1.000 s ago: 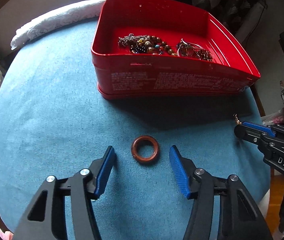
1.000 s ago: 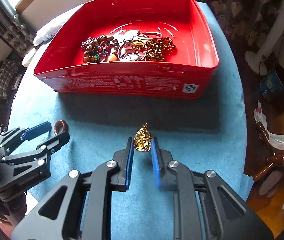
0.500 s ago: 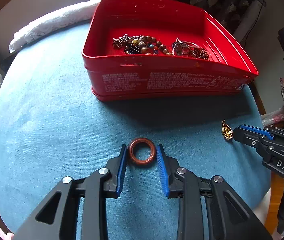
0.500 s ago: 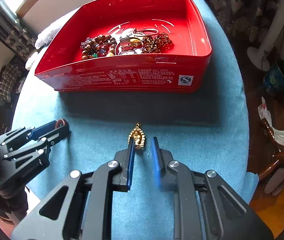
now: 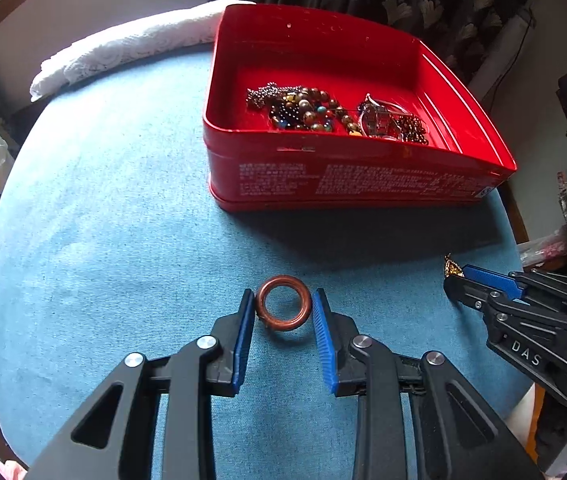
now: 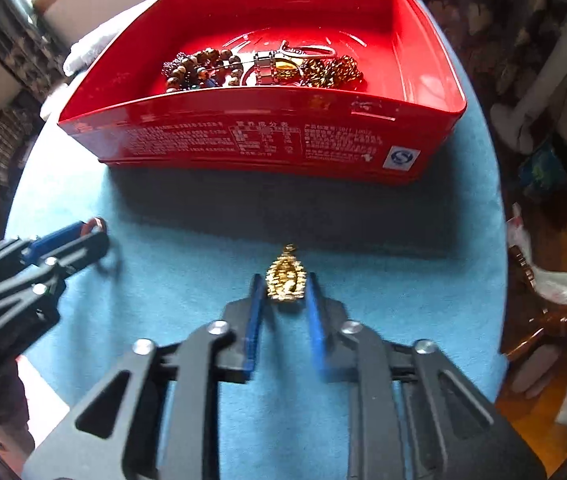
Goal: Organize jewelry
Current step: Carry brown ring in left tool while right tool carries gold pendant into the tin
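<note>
Bright daylight from the far side, glare on the red tin [image 5: 355, 184], its dark shadow falling forward, fisheye-bent edges (right view slightly blurred)

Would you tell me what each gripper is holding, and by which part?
Left gripper clamps the brown ring across its outer rim; right gripper pinches the gold pendant by its sides.

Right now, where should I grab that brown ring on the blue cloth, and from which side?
Across its outer rim, from above: the brown ring lies flat, so only the edge offers opposing faces. The left gripper already straddles it.
</note>
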